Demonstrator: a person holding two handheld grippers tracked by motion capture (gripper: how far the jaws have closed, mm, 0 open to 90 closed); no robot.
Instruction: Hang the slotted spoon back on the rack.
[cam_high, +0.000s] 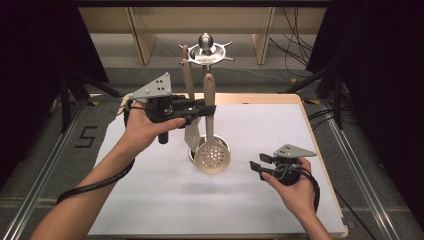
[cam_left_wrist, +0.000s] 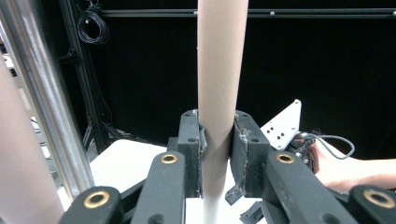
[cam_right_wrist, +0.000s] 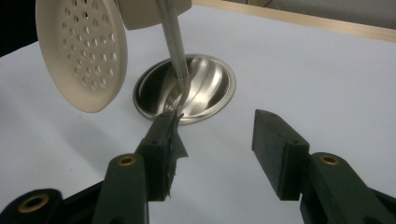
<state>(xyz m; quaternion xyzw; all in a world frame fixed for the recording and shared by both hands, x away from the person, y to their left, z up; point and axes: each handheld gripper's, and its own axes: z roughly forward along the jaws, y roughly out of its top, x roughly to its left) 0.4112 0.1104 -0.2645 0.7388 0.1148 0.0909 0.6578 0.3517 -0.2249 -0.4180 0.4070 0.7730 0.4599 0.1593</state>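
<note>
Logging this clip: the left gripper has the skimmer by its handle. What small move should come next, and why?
Probably a short lift further up. The left gripper is shut on the skimmer handle, yet its perforated head sits level with the rim of the metal stand base, beside the spatula hanging there. The right gripper rests open, apart.

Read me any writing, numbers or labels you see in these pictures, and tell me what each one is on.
"5": a dark numeral marked on the grey floor left of the table, seen in the high view.
No other text: the skimmer, the metal cup and both tools bear no readable label.
</note>
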